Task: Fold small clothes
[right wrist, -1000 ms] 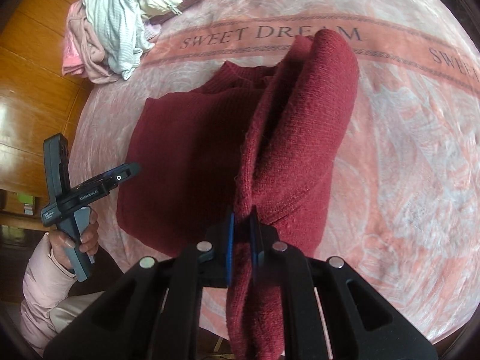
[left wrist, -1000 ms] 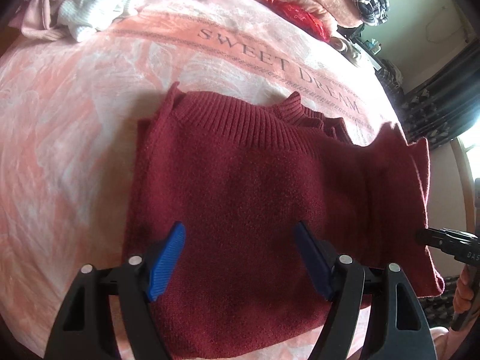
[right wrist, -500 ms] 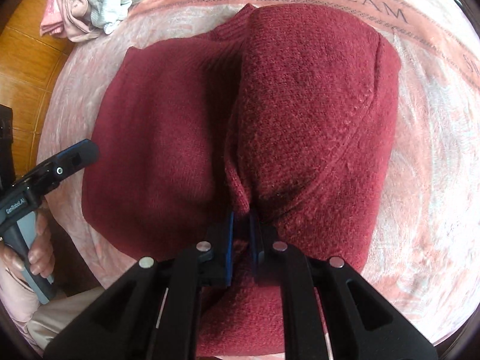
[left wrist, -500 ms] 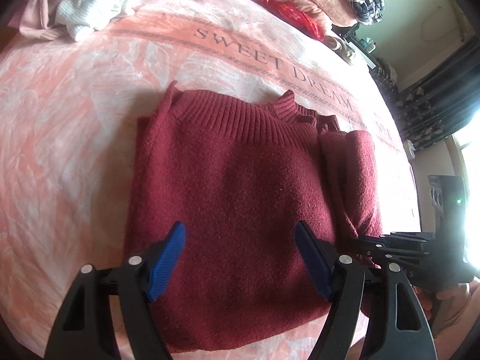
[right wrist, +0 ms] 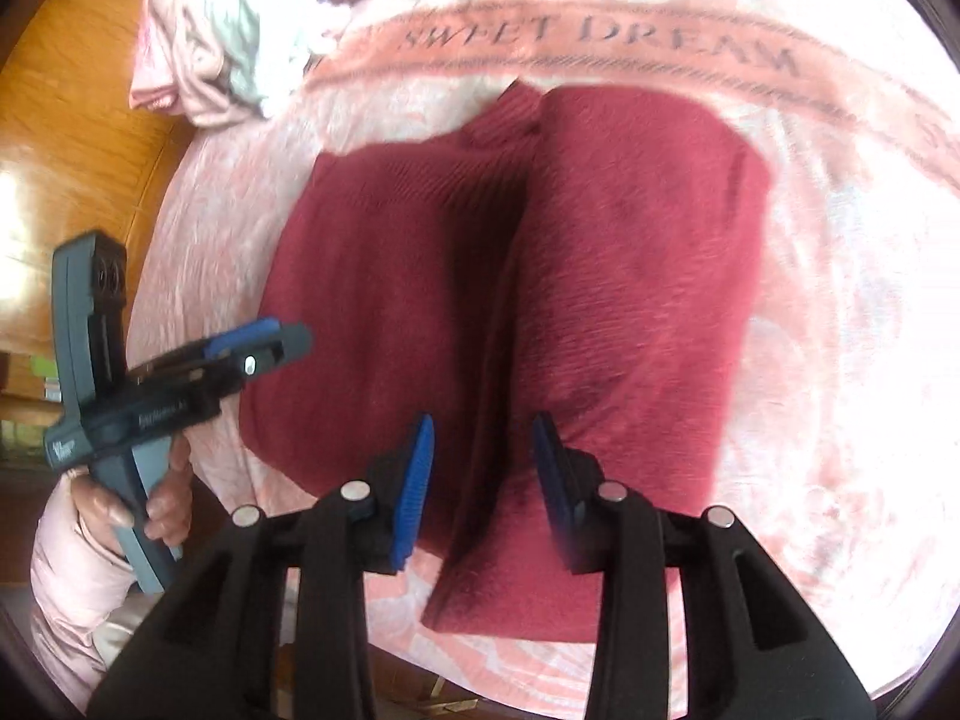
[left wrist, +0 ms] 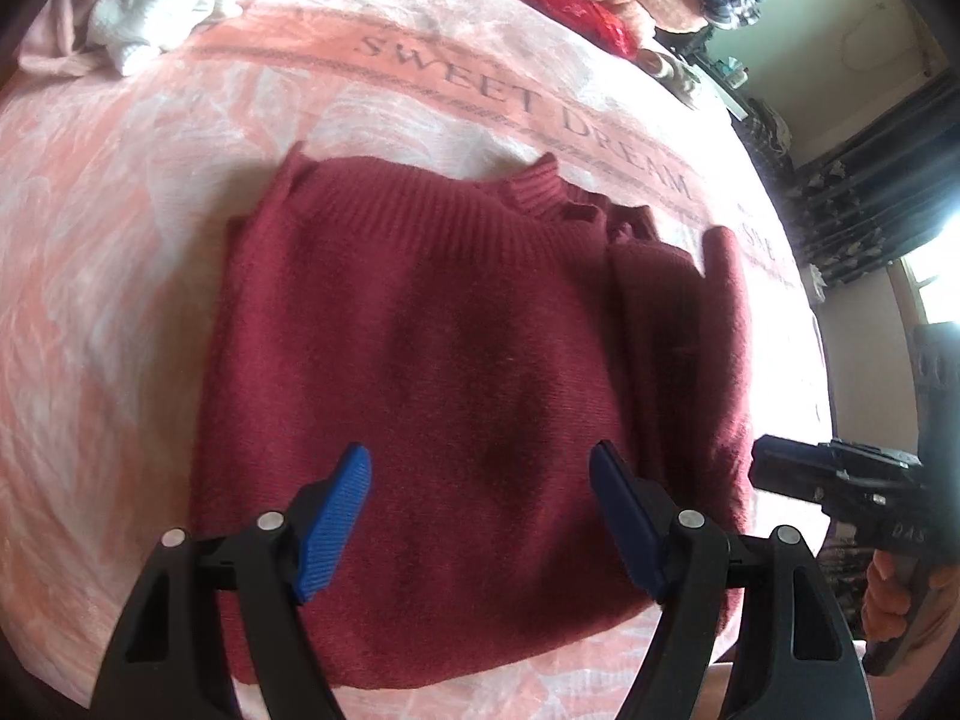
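Knitwear is lying part-folded on the pink blanket (left wrist: 150, 252): the maroon sweater (left wrist: 432, 372) is looking thick, soft and floppy, likely sagging unless pinched at a doubled edge; the right gripper (right wrist: 480, 468) is opening above its folded flap, empty; the left gripper (left wrist: 480, 510) is hovering agape, holding nothing.
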The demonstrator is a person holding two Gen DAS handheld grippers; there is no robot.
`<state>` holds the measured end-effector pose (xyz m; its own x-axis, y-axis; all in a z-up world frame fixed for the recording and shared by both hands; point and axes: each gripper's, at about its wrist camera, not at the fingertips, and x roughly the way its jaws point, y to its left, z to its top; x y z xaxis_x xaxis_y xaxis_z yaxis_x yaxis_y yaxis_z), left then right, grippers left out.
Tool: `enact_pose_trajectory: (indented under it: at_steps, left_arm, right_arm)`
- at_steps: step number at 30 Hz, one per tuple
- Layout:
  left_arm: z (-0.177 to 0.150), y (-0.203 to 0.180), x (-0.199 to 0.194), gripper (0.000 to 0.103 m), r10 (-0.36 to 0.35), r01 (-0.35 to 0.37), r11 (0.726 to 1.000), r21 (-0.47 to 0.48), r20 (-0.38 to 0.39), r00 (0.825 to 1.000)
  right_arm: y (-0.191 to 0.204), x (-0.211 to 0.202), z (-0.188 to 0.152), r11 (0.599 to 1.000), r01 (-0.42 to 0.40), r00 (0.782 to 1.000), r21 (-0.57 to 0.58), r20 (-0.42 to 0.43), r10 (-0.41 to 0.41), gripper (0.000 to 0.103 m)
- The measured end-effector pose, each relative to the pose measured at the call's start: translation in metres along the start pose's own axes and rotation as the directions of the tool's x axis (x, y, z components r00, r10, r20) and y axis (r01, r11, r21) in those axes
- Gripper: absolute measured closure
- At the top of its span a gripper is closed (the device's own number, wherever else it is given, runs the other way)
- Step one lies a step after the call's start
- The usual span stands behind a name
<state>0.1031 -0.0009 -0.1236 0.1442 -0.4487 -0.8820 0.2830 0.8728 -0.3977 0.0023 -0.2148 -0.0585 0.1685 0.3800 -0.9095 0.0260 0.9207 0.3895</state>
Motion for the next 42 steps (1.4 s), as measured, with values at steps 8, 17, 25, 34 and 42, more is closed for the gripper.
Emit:
enact_pose_trajectory:
  at_steps: [8, 17, 25, 34, 42]
  left_arm:
    - [-0.001, -0.083, 0.047, 0.027, -0.110, 0.121, 0.991, 0.063, -0.160, 0.981]
    - [0.000, -0.127, 0.076, 0.029, -0.062, 0.083, 0.989, 0.124, -0.162, 0.985]
    - [-0.004, -0.148, 0.082, 0.059, -0.043, 0.061, 0.989, 0.134, -0.137, 0.990]
    - [-0.007, -0.149, 0.042, 0.088, -0.079, 0.084, 0.983, 0.162, -0.038, 0.996]
    - [0.011, -0.114, -0.007, 0.093, -0.151, 0.146, 0.982, 0.119, 0.035, 0.988]
  right_arm:
    - [-0.057, -0.017, 0.004, 0.993, 0.055, 0.998, 0.107, 0.022, -0.058, 0.072]
    - [-0.080, -0.038, -0.004, 0.994, 0.018, 0.997, 0.108, 0.066, -0.025, 0.072]
    - [-0.093, -0.042, -0.012, 0.992, 0.008, 0.997, 0.123, 0.072, -0.016, 0.072]
    - [-0.104, -0.045, -0.013, 0.986, 0.016, 0.996, 0.166, 0.084, -0.030, 0.072]
    - [-0.091, -0.028, -0.009, 0.986, 0.058, 0.996, 0.158, 0.050, -0.067, 0.072]
